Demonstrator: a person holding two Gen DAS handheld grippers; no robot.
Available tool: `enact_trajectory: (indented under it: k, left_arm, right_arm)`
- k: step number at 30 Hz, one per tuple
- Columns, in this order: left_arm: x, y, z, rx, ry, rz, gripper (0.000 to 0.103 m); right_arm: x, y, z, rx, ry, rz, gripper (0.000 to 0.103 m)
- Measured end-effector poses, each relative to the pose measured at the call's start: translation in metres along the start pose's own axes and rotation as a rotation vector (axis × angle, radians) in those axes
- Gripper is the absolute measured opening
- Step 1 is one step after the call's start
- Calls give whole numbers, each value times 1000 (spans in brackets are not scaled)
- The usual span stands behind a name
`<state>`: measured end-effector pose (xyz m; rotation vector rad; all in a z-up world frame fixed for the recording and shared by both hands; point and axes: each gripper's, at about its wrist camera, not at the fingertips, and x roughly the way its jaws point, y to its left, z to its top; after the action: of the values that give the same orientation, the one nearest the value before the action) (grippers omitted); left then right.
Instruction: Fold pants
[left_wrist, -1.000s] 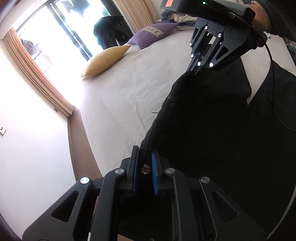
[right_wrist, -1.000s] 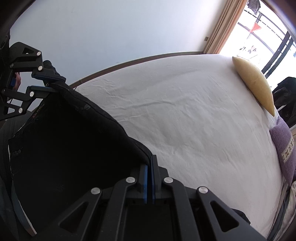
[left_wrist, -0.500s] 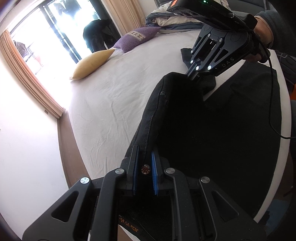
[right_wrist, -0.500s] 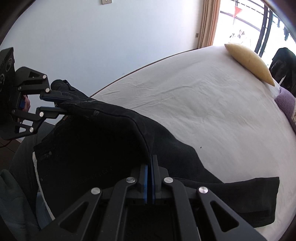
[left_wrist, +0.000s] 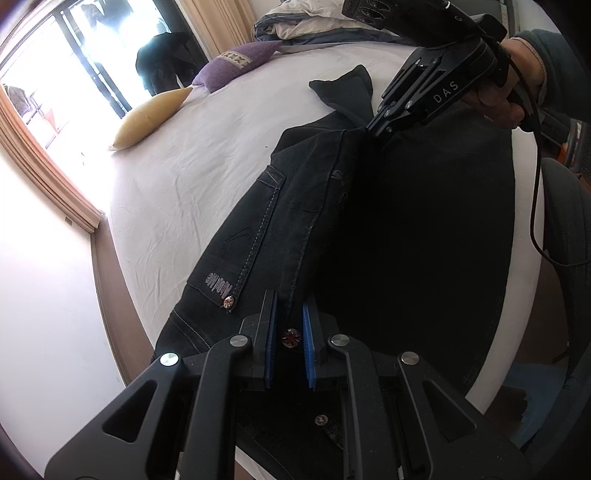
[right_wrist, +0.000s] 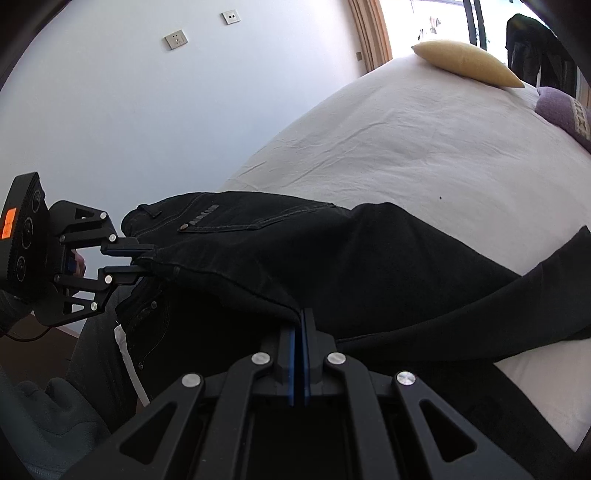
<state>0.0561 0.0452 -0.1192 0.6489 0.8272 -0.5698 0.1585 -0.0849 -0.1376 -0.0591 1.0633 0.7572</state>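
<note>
Black denim pants (left_wrist: 295, 206) lie draped over the white bed (left_wrist: 192, 158), waistband clamped in the left gripper (left_wrist: 289, 325); right gripper (left_wrist: 373, 127) pinches the far edge. Risk: both hold thin edges, so a tug could slip one free and skew the fold. Against the earlier frame, the cloth has dropped from hanging to resting on the sheet

Right wrist view: right gripper (right_wrist: 299, 325) closed on fabric, left gripper (right_wrist: 142, 260) likewise; one leg now trails rightward, and may bunch

Bedroom in a home: wide white-sheeted bed (right_wrist: 424, 147), yellow pillow (left_wrist: 147, 118) and purple cushion (left_wrist: 236, 64) at far end, beige curtains (left_wrist: 48, 173) beside bright glass doors (left_wrist: 85, 55), 2 wall sockets (right_wrist: 176, 38).
</note>
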Motion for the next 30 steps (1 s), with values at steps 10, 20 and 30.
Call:
enact_trajectory:
  k: [10,20,30]
  left_arm:
    - [-2,-71,-37,137,39,-57,11]
    - [-6,-117,-56,257,55,-101,11]
    - [-16,-129,-71,351,50,-139,11]
  right_arm:
    - [-8,12,-63,-32,31,-59,3]
    - [-4,52,-106,-193,101,-216,3]
    - [7,79,-127,-295,134,-287,3]
